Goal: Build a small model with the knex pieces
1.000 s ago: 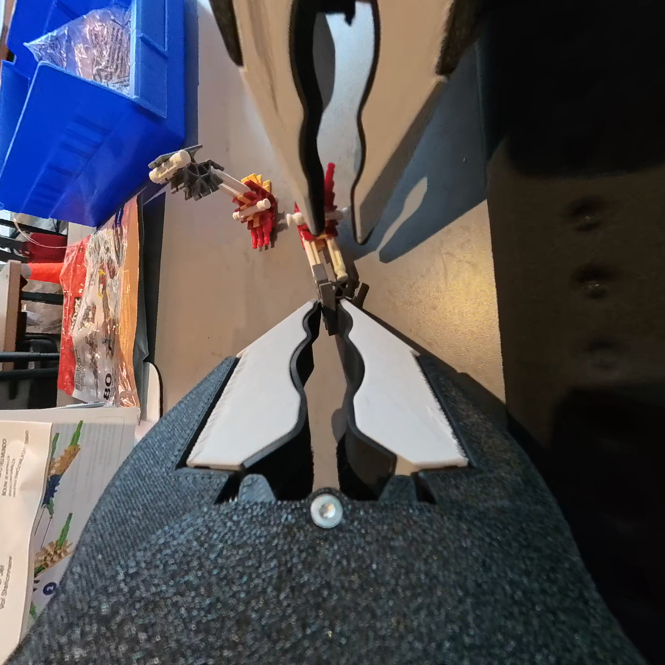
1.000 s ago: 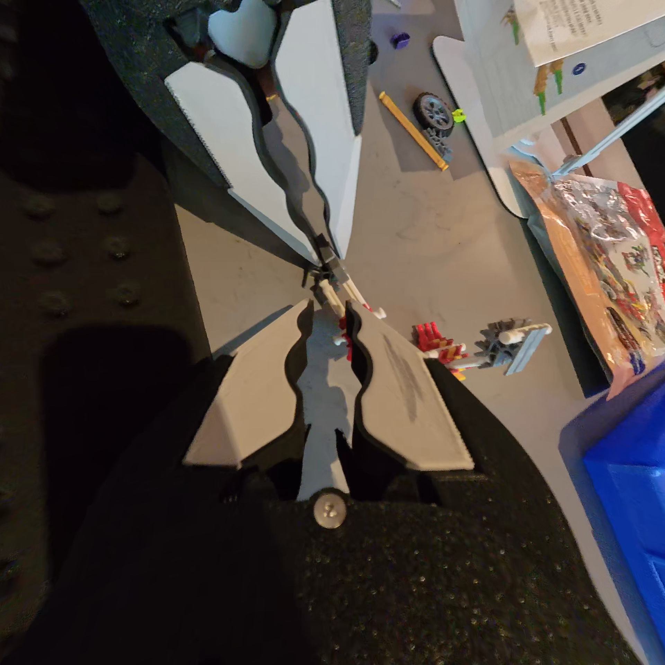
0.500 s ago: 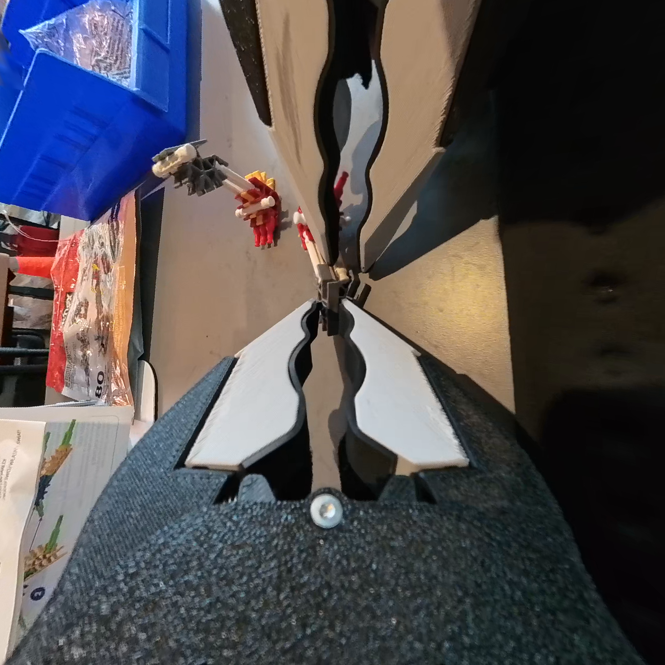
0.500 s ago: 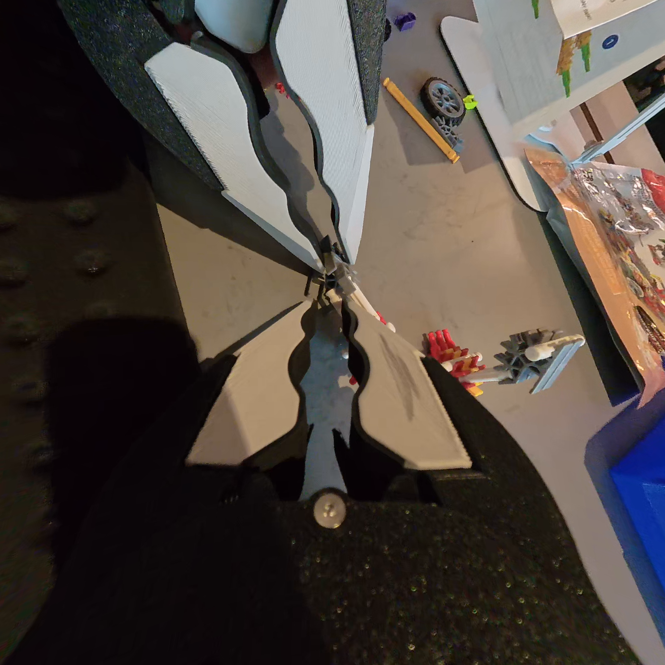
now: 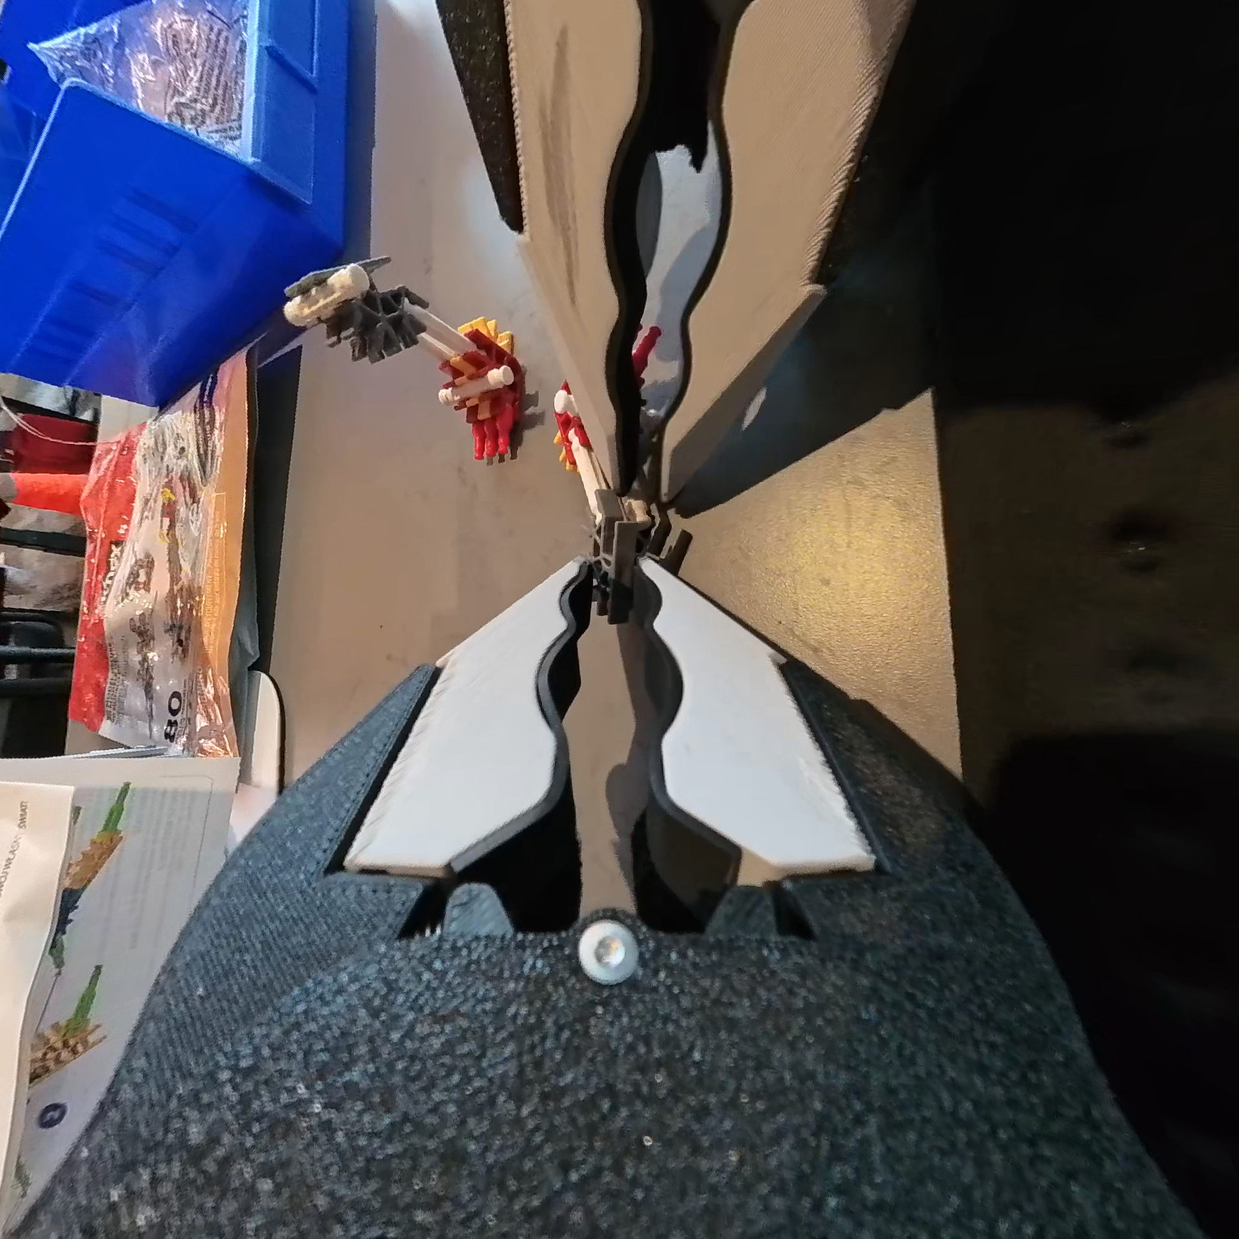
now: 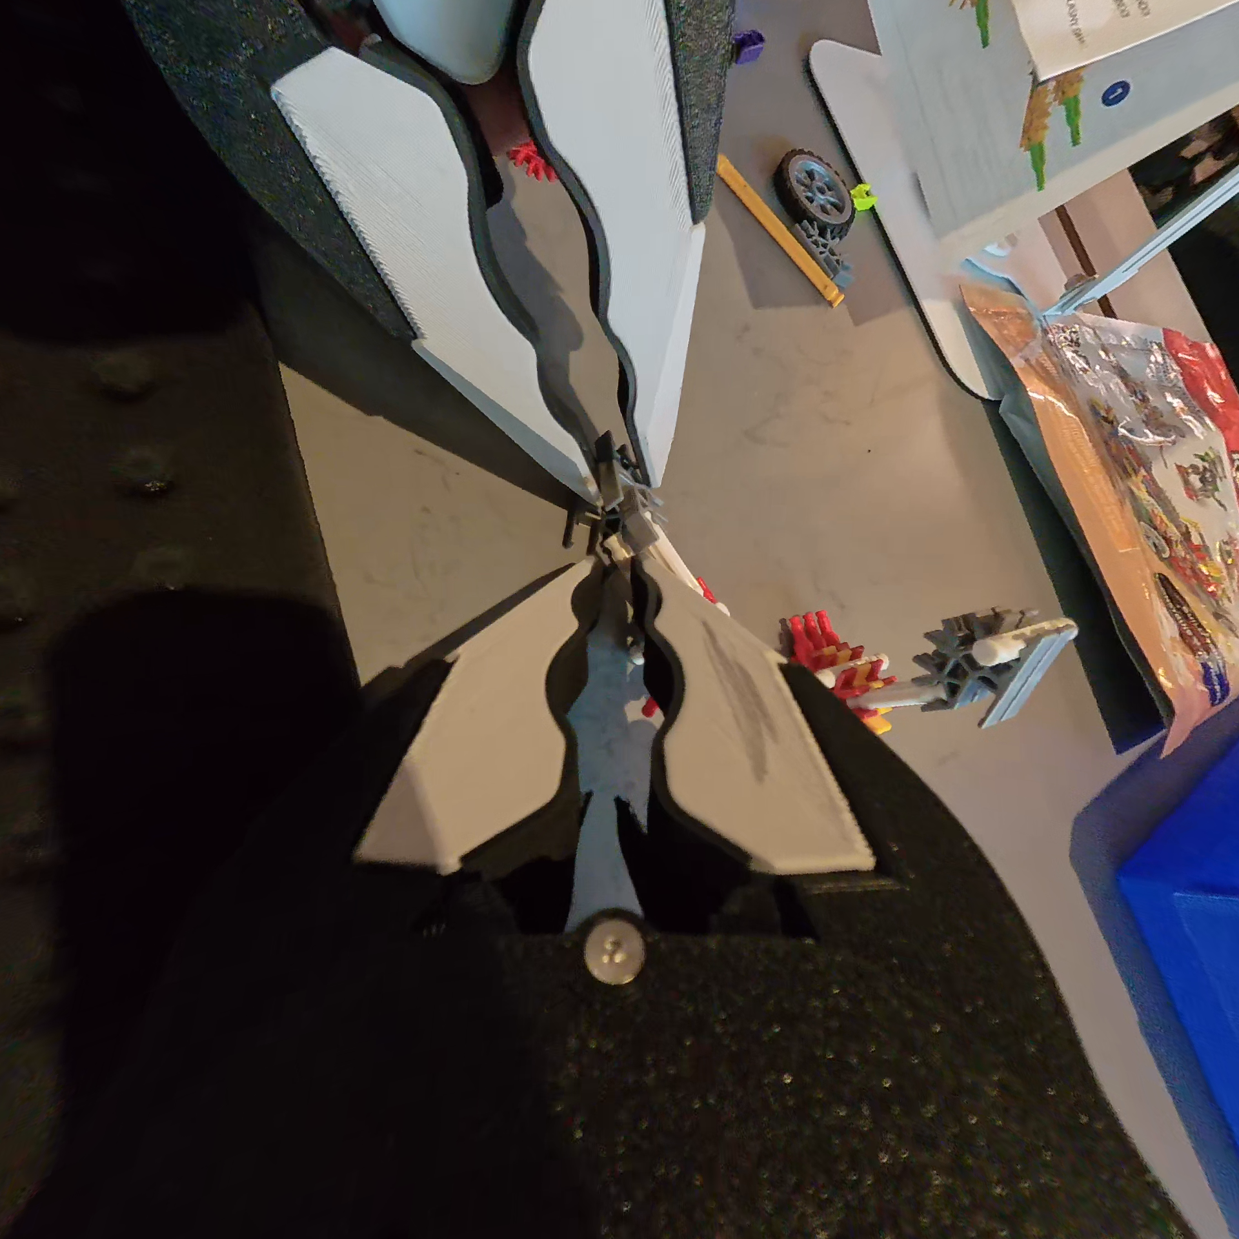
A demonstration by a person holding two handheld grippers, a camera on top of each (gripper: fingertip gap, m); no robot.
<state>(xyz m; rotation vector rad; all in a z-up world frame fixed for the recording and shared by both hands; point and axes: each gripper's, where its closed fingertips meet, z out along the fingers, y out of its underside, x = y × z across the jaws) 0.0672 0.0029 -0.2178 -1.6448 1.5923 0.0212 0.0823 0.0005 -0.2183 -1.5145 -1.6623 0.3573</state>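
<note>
My left gripper is shut on a grey connector at one end of a small rod toy. A white rod runs from it to red and yellow connectors. My right gripper meets the left one tip to tip and is shut on the white rod end just behind the grey connector. The right gripper also shows in the left wrist view, and the left gripper in the right wrist view. The toy is held a little above the grey table.
A second rod toy with a grey snowflake connector and red and yellow connectors lies beside it. Blue bins, a parts bag and a booklet lie alongside. A yellow rod, a wheel and a dark mat are nearby. Less than 4 cm separates the two grippers' tips. My left gripper's tips are some 20 centimeters from the wheel.
The right gripper has slid along the rod from the red connectors to the grey connector and its fingers have narrowed. The left gripper has kept its hold and barely moved.
</note>
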